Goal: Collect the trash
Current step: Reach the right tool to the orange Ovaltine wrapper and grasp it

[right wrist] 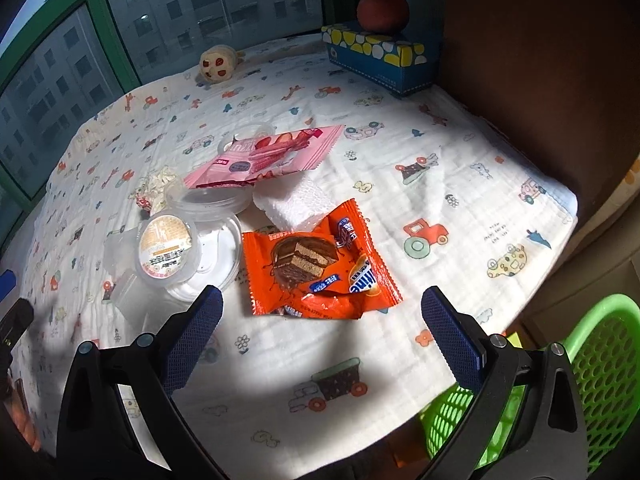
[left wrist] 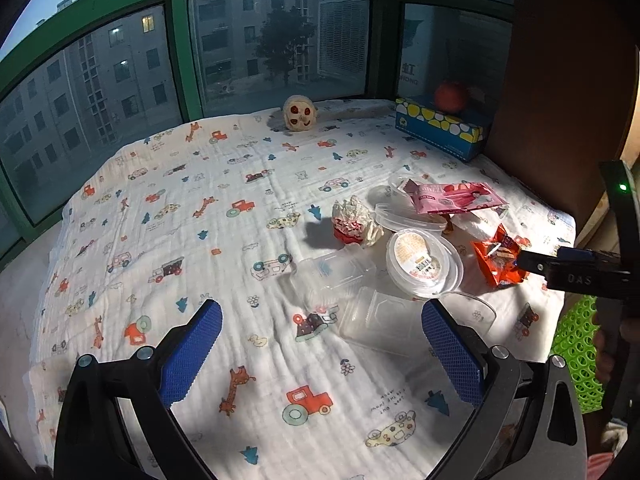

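A heap of trash lies on the printed cloth (left wrist: 200, 220). It holds an orange snack wrapper (right wrist: 316, 268), a pink wrapper (right wrist: 268, 154), a labelled round tub (right wrist: 168, 248), crumpled paper (left wrist: 356, 220) and clear plastic boxes (left wrist: 380, 324). My right gripper (right wrist: 322, 300) is open, with the orange wrapper (left wrist: 498, 260) just ahead of its spread fingers, not held. In the left wrist view the right gripper (left wrist: 524, 260) reaches in from the right, its tip at that wrapper. My left gripper (left wrist: 320, 316) is open and empty, low over the cloth in front of the clear boxes.
A green mesh basket (right wrist: 600, 360) stands below the surface's right edge. At the back are a blue tissue box (right wrist: 376, 56) with a red apple (right wrist: 382, 10) on it and a small plush toy (left wrist: 300, 114). Green-framed windows (left wrist: 180, 60) close the far side; a brown wall (right wrist: 540, 60) stands right.
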Motion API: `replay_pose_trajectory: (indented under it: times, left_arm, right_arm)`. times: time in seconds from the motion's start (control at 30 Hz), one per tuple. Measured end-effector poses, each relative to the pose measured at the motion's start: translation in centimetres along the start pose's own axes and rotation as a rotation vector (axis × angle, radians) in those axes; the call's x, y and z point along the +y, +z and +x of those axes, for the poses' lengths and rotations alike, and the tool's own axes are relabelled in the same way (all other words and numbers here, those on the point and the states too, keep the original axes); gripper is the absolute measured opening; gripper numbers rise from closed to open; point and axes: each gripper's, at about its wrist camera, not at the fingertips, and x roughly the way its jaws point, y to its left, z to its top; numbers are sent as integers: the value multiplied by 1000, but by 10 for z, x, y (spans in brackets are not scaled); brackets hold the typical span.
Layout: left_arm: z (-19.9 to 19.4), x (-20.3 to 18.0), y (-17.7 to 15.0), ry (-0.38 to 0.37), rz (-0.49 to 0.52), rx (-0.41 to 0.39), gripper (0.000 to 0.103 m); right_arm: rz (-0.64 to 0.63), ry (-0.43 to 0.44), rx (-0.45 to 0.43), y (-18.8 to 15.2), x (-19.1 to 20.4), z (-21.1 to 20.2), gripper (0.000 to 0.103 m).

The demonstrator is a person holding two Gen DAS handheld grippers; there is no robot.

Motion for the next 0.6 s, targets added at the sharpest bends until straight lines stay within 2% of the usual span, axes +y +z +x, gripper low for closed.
replay_pose_trajectory:
  times: [0.2, 0.43, 0.6]
  left_arm:
    - [4, -17, -9, -92, 81, 20, 97]
    - [12, -43, -14, -190, 179, 42, 97]
    - [23, -62, -16, -248, 230, 70, 97]
  right_arm:
    - [-31, 5, 66, 11, -4, 31, 98]
    - [-59, -33, 135, 8, -3, 61, 98]
    - [-28, -22, 161, 4, -10, 64, 84]
